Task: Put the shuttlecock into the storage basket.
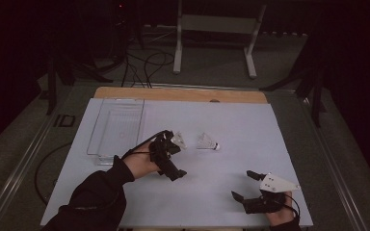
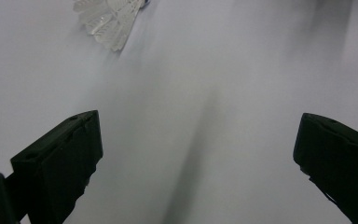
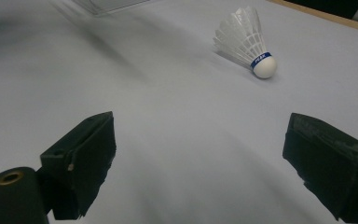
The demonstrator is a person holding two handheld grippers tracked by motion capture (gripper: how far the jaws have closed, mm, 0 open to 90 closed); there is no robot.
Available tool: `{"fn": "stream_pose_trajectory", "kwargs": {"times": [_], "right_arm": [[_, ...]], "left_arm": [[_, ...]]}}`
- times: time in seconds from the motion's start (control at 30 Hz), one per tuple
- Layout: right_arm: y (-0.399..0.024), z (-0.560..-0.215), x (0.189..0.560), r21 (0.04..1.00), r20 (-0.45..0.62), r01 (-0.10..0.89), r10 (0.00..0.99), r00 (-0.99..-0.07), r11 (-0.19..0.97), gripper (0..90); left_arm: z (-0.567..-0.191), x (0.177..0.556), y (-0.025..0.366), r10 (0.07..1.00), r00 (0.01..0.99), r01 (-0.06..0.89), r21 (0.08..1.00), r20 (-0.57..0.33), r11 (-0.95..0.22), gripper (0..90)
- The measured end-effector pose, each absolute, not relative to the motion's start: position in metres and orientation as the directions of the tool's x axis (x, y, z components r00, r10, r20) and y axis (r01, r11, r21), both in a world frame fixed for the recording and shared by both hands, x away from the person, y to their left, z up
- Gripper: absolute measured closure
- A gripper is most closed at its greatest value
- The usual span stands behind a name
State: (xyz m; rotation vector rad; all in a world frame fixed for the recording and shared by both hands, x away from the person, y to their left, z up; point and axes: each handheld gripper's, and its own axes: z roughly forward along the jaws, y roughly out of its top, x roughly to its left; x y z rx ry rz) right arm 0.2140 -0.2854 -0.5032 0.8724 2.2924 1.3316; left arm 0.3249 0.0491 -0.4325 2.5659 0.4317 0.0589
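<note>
One white feathered shuttlecock [image 1: 208, 142] with a blue band and white cork lies on its side near the middle of the white table cover [image 1: 231, 120]. My left gripper [image 1: 176, 156] is just left of it and open, with bare cover between the jaws. In the left gripper view its feathers [image 2: 109, 18] show at the top left, ahead of the jaws. My right gripper [image 1: 244, 185] rests open near the front right edge, well short of the shuttlecock [image 3: 247, 42], which lies ahead and to the right of its jaws.
A clear plastic tray [image 1: 118, 127] sits at the back left of the cover. A strip of wooden tabletop [image 1: 183, 94] runs along the far edge. Cables and a white stand [image 1: 217, 29] are on the floor beyond the table.
</note>
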Motion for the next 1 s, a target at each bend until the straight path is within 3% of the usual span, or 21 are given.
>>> {"fn": "stream_pose_trajectory", "kwargs": {"times": [1.0], "right_arm": [[-0.286, -0.503, 0.214, 0.867, 0.017, 0.339, 0.659, -0.752, 0.365, 9.4]], "left_arm": [[-0.440, 0.347, 0.017, 0.291, 0.955, 0.287, 0.410, -0.055, -0.866, 1.2]]}}
